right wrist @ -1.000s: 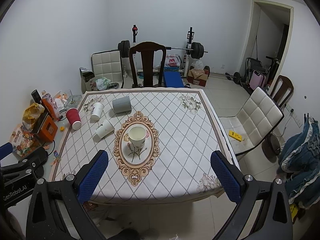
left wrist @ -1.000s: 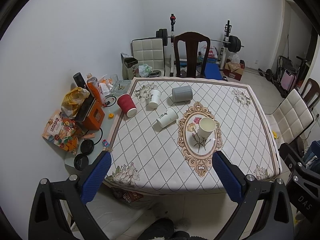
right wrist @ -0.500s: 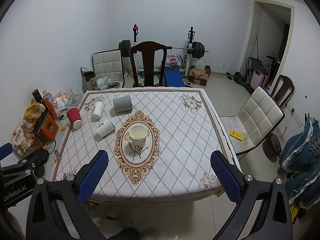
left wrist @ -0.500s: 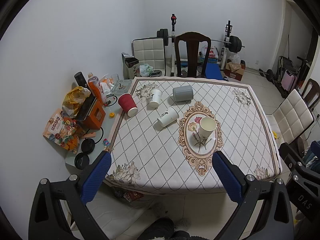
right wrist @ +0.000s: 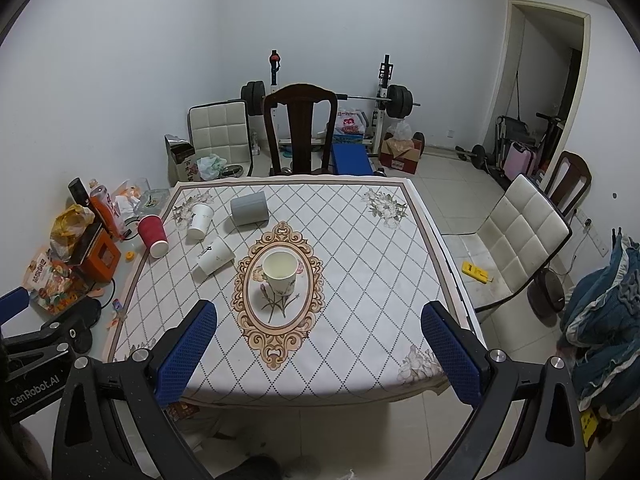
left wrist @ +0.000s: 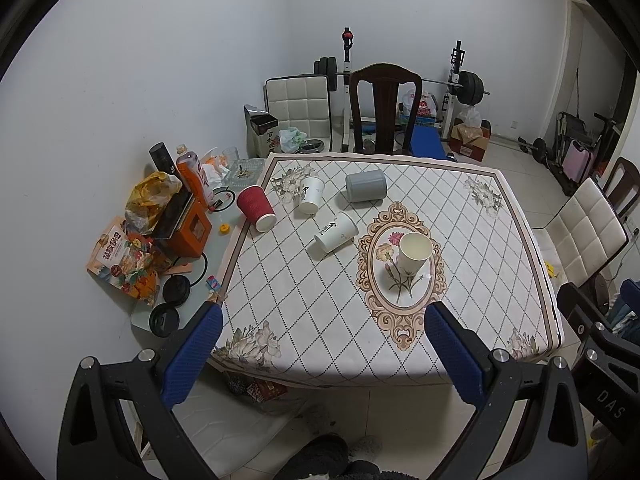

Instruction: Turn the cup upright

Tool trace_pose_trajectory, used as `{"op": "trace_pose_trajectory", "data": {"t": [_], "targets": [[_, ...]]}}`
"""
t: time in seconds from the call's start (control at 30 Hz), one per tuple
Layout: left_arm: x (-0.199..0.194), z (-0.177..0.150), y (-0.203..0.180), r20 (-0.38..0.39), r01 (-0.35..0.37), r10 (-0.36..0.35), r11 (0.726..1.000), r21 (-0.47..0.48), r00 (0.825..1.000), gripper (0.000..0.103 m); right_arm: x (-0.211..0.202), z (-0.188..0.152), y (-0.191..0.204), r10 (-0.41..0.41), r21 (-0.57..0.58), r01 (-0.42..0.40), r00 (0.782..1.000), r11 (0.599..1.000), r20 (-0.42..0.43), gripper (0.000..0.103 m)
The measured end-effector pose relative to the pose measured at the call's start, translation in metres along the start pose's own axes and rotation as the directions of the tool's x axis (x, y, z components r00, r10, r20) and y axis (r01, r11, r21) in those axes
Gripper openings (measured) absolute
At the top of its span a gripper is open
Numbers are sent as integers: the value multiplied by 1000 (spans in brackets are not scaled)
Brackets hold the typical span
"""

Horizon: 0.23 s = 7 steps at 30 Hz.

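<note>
Cup and claws: no contact yet. The left gripper [left wrist: 323, 316] is spread wide and empty, and the right gripper [right wrist: 318, 312] is spread just as wide, also empty. Both hang off the near edge of the table [left wrist: 300, 300], well short of any cup.
Nearest cup down: a white paper cup [left wrist: 335, 232] lies on its side just left of the oval medallion, with its base end nearer the cameras, as far as I can tell.
Other cups down: a second white paper cup [left wrist: 311, 200], a red ribbed cup [left wrist: 256, 209] and a grey cup [left wrist: 366, 186] sit farther back, all apparently on their sides.
Already standing: a cream paper cup [left wrist: 414, 254] is upright on the medallion, mouth up.
Handling: paper cups look very light and thin-walled. They should roll at a nudge and crush under a hard squeeze.
Where to grip: across the body near the stiffer rolled rim or near the base, with a soft pinch. Then tip it onto its base.
Risk: a bump could send the white paper cup rolling into the cream paper cup just beside it.
Against a second ago: the cups sit where they were, the jaws are equally spread, and both views have only drifted a touch.
</note>
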<state>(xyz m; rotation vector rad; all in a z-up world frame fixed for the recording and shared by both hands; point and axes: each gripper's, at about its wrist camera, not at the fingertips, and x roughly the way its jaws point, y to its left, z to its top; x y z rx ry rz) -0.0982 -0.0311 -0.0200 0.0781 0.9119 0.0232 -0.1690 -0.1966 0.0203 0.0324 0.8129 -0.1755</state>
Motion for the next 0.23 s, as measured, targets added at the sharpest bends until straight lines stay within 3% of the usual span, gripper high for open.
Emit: {"op": "trace_pose_trajectory", "data": {"t": [0.23], "targets": [[0, 0, 1, 2, 0, 0, 1000, -2, 1000, 103, 0, -1, -1, 5, 0, -5, 1000, 1000, -2, 103]]}}
